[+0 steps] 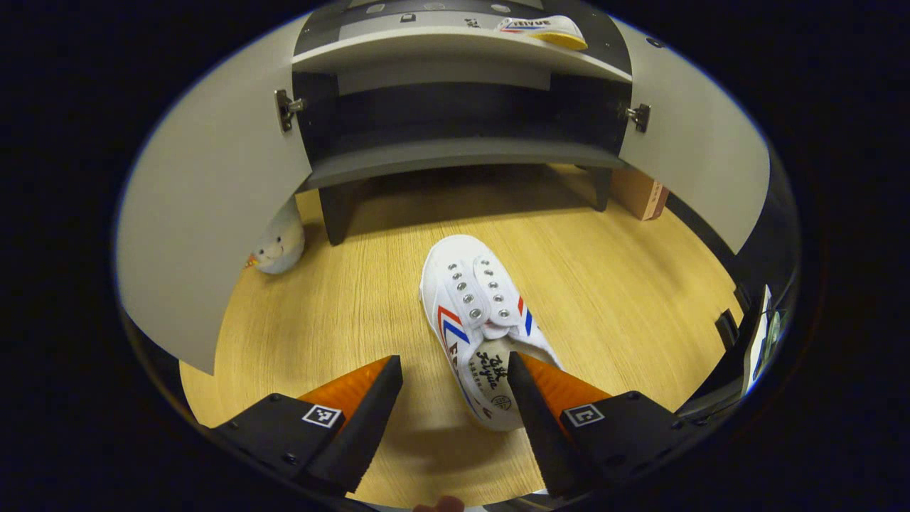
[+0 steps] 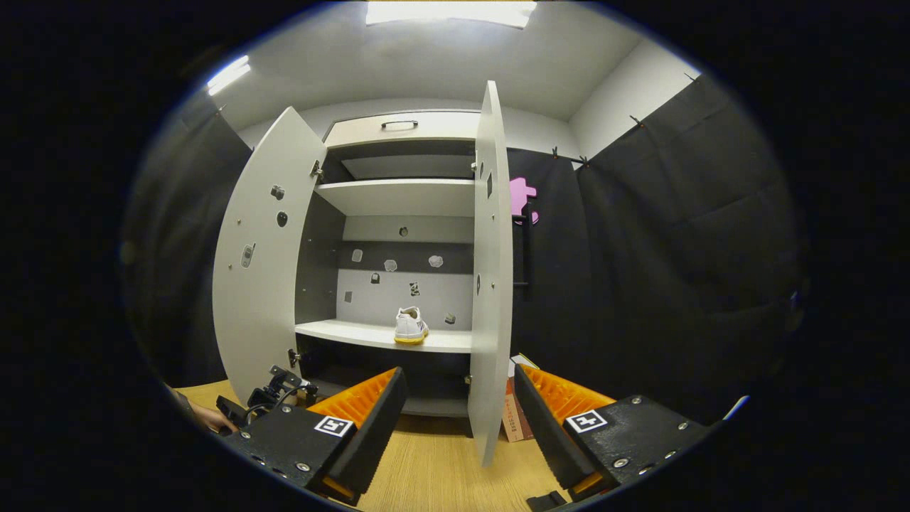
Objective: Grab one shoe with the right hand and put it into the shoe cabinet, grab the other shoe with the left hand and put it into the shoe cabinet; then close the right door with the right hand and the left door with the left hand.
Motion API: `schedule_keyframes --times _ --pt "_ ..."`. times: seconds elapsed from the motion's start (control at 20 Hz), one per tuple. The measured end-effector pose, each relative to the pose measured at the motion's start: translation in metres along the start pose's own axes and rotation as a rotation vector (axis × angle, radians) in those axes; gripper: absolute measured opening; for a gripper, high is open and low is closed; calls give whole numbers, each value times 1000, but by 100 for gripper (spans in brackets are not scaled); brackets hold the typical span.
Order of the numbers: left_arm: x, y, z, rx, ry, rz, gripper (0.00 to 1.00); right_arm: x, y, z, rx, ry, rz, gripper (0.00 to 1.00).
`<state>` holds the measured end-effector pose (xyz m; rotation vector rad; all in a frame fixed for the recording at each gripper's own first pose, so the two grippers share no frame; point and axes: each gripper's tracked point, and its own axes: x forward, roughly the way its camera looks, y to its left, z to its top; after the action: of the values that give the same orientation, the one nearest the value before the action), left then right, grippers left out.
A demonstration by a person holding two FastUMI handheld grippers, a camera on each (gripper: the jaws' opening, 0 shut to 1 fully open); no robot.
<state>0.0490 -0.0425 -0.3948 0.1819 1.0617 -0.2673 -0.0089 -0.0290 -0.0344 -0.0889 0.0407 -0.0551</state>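
Shoe lies on the floor under the spread left hand-held gripper; right hand-held gripper spread, facing the open shoe cabinet.

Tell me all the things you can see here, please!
shoe on the floor: one, white with red and blue stripes, on the wooden floor in front of the cabinet, toe toward it.
shoe on the shelf: one, white with a yellow sole, on a shelf inside the cabinet.
shoe cabinet: one, grey-white, both doors open.
left door: one, grey-white, swung wide.
right door: one, grey-white, seen edge-on.
plush toy: one, white, on the floor by the cabinet's leg.
cardboard box: one, brown, on the floor beside the cabinet.
left gripper: one, open, above the shoe's heel.
right gripper: one, open, empty.
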Motion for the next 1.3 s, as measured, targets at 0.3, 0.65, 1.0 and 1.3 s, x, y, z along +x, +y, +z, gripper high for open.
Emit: schedule_keyframes --times 0.3,0.65,1.0,1.3 --pt "32 19 10 -49 2 42 100 5 -8 -10 4 33 -35 93" --pt "65 33 50 -7 -229 97 96 3 -11 -3 -30 37 -64 93" --pt "69 18 57 -69 -273 31 52 1 0 -13 -32 53 -67 93" --pt "21 15 71 -213 -296 36 10 6 -2 -11 -27 50 -64 93"
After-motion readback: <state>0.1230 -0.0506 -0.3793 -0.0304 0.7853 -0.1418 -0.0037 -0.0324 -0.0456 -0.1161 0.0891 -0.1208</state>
